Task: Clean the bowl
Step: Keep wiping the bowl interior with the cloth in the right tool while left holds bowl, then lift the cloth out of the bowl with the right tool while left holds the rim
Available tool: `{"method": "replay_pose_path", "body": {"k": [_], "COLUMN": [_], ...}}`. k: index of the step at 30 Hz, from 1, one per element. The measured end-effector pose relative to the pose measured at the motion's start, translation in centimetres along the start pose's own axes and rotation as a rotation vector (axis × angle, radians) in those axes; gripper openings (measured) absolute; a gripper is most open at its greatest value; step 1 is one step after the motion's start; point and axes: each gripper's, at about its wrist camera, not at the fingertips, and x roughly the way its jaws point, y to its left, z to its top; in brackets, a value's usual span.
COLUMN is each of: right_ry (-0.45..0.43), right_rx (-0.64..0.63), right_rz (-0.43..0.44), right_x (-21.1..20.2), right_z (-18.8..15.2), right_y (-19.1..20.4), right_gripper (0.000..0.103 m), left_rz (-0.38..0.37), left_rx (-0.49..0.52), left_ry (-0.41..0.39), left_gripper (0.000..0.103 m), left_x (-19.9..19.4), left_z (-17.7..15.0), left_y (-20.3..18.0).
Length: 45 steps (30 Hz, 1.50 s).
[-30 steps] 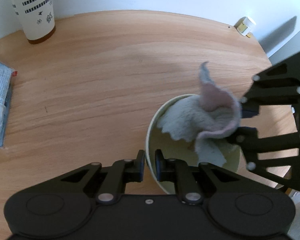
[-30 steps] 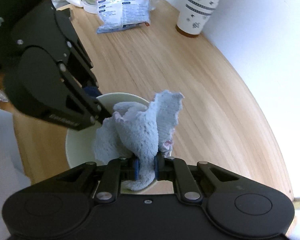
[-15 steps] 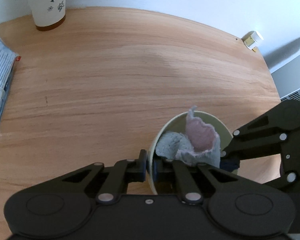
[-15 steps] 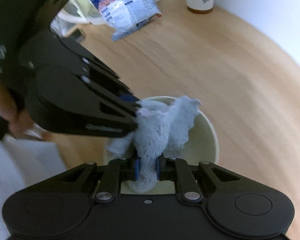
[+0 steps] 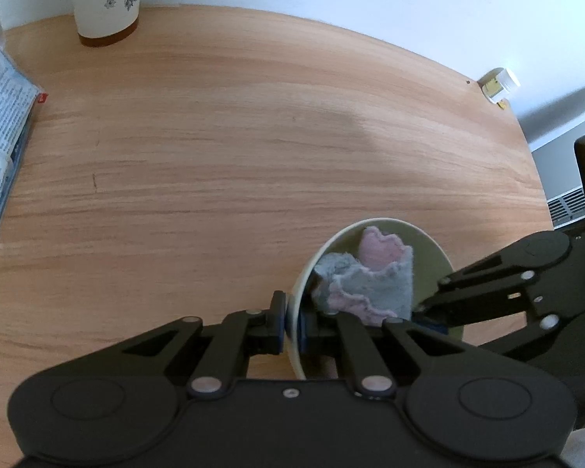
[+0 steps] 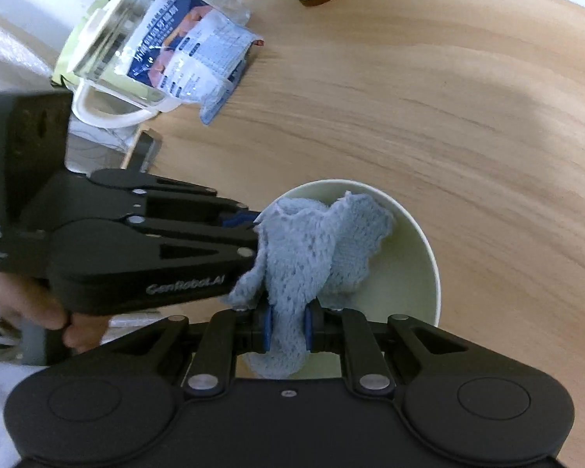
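Nearby, paper cup (image 5: pixel 107 0), snack packet (image 6: pixel 193 52) (jug (image 6: pixel 109 58) behind), bowl (image 6: pixel 413 234) unobstructed

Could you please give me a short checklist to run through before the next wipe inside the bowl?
1. Left gripper clamped on the bowl rim: ok.
2. Right gripper shut on the cloth: ok.
3. Cloth down inside the bowl: ok.
4. Cloth touching the bowl's bottom: cannot tell.
5. Table bare around the bowl: ok.
6. Dirt left in the bowl: cannot tell.
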Motion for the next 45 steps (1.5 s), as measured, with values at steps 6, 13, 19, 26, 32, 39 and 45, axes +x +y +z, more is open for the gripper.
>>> {"method": "replay_pose_path", "body": {"k": [6,13,19,26,32,39,45], "right_ry": [0.032,0.102,0.113,0.024,-0.079,-0.202,-0.237], "right_rx": [-0.152,-0.326,-0.371,-0.379,-0.301,-0.147,-0.082], "right_rz": [-0.152,-0.335,-0.452,-0.499,-0.475,-0.445,-0.369], "right_x": [1.7,1.2,-0.3,-4.1,-7.8,-11.3,-12.0], "right_z": [0.2,-1.1,-1.2,-1.2,-1.3,-2.2,-3.3], "right_y": [1.8,3.5,3.7,3.9,2.7,-1.2,-1.6], "right_gripper": [0.017,0.016,0.016,0.016,0.017,0.017,0.018], "left_rz": [0.021,0.025,0.042,0.039,0.027,0.052,0.043], "left_rx": [0.039,0.079,0.158,0.164,0.105,0.103,0.094], "left_ry": [0.006,0.011,0.008,0.02,0.042,0.075,0.064], "left_gripper": [0.007,0.007,0.016,0.016,0.026,0.038,0.038], "left_x": [0.1,-0.1,0.0,-0.1,0.2,0.9,1.0], "left_z": [-0.2,-0.5,-1.0,-1.0,-0.8,-0.7,-0.7], "left_y": [-1.0,-1.6,-2.3,-2.3,-1.9,-2.1,-1.9]}}
